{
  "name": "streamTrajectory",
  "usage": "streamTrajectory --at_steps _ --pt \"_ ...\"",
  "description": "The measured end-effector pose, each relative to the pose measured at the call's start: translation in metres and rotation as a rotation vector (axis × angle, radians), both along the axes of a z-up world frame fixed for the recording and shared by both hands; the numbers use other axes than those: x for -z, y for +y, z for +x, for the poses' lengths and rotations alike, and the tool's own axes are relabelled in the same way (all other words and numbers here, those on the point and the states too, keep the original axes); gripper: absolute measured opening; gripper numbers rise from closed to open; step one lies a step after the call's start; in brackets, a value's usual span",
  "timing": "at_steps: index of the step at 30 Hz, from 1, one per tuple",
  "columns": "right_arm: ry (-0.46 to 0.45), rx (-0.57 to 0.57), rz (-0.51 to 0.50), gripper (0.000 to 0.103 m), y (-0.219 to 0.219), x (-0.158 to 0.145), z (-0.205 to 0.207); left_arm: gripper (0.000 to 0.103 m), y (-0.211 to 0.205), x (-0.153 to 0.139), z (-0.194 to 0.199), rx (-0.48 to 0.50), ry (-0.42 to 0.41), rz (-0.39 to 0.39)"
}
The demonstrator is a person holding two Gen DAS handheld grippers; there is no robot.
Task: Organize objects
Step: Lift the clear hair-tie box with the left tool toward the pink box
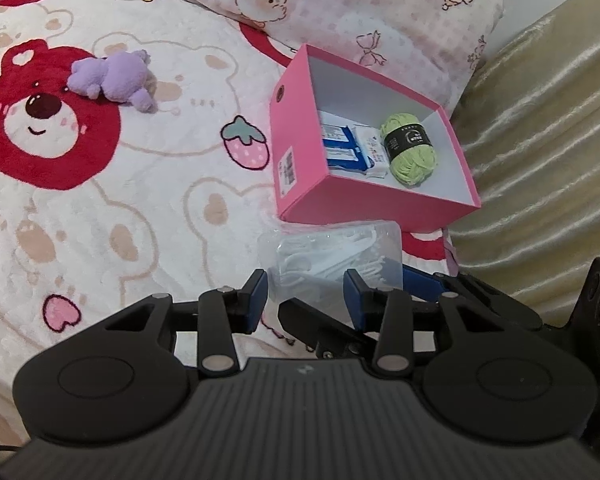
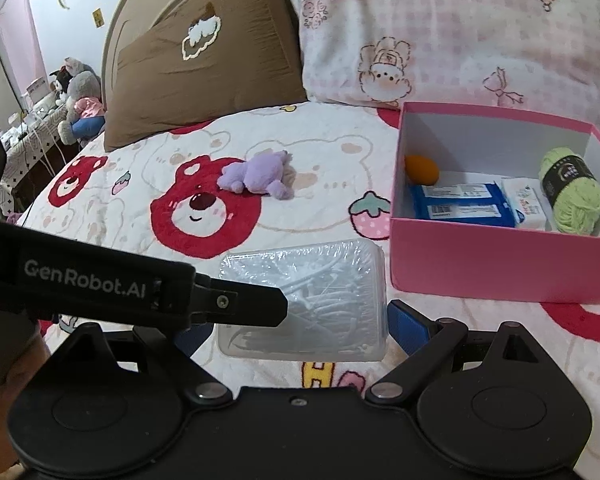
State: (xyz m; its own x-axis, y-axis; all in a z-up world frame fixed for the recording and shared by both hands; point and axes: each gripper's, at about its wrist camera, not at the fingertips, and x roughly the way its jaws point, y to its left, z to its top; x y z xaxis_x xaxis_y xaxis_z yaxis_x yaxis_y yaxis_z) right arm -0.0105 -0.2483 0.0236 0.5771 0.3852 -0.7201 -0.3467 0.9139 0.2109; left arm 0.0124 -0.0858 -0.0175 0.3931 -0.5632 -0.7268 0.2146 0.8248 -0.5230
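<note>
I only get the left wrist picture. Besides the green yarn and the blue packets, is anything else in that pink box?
Observer: Yes. An orange egg-shaped thing lies in the far left corner of the pink box. The box wall hides it from your view.
Visitor: And the clear tub near the fingers, what is around it?
Observer: The clear tub sits between the blue pads of the right gripper, and one black finger of the left gripper reaches across its top.
</note>
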Motion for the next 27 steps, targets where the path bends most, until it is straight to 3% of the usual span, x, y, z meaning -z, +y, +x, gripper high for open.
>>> streamTrajectory --at_steps 10,27 --pt "0.023 -0.001 -0.009 0.096 -0.023 -0.030 -0.004 0.039 -0.026 -0.033 -0.007 0.066 -0.013 0.025" --pt "-0.031 0.041 -0.053 0.095 -0.063 -0.065 -0.001 0.039 -0.075 -0.064 0.002 0.140 -0.058 0.020"
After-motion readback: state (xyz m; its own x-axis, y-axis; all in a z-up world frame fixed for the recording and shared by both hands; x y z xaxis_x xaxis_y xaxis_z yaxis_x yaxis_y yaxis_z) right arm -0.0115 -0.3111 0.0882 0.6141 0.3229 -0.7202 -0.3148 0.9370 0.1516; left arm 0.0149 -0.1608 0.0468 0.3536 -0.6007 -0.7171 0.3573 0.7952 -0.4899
